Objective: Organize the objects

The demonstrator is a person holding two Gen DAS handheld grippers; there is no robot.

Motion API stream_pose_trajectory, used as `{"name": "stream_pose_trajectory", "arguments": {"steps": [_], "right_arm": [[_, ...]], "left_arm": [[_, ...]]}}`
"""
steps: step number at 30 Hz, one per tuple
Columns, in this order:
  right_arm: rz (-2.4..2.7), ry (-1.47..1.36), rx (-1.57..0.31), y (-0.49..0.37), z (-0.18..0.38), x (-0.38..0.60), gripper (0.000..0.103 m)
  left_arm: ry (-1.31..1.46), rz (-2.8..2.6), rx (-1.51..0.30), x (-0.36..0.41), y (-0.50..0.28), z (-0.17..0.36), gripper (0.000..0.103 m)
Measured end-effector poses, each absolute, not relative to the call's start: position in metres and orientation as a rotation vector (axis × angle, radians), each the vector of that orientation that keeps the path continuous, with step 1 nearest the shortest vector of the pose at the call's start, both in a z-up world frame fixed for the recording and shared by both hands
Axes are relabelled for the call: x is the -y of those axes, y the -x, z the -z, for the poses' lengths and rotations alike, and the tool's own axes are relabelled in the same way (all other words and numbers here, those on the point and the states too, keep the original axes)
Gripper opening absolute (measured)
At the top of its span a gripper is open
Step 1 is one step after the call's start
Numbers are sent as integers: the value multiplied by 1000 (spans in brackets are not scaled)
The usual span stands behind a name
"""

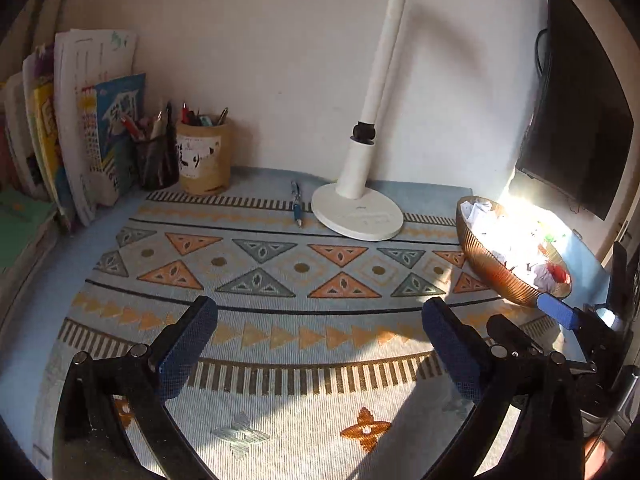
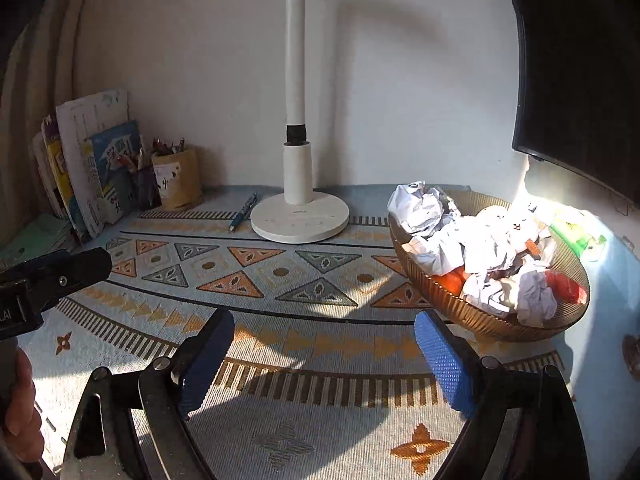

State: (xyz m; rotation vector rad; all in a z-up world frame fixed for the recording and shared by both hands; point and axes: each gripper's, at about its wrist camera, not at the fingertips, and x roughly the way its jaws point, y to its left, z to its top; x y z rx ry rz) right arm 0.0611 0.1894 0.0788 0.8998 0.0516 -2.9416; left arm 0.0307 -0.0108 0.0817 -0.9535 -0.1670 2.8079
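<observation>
You held both the left gripper (image 1: pixel 320 320) and the right gripper (image 2: pixel 324 334) with fingers spread wide, gripping nothing. One blue pen (image 2: pixel 243 212) lay on the patterned cloth-covered counter (image 2: pixel 280 280) beside one white lamp base (image 2: pixel 300 222). Two pen cups (image 1: pixel 204 158) stood nearby; their labels were unreadable. One ribbed amber bowl (image 2: pixel 480 316) held crumpled papers.

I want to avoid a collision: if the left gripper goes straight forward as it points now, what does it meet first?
Probably the white lamp base, though depth is unclear. The left gripper is open over the patterned mat, with only bare mat ahead; the pen lies slightly left.
</observation>
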Motion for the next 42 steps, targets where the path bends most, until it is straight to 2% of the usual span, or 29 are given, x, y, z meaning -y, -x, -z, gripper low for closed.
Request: {"name": "stream_pose_trajectory", "arguments": {"steps": [5,12,16,21,42], "right_arm": [[2912,-1052,-9,-39,-49,-186,91],[2847,-1184,135,-26,-39,-202,92],[2860,-1175,93,-30,-39,-197,92],[2880,-1170,29,-32,-40,-190,92],[2874,-1229,39,-26,-36,-194,92]], "left_arm": [[1034,-2838,101,11,-22,-39,102],[1153,-2839,225,24,-16,-24,102],[1208,-2819,253,26,-13,-20,102],[1187,-2851,180,18,-18,-21,102],[1317,-2852,-4,2,-8,-13,102]]}}
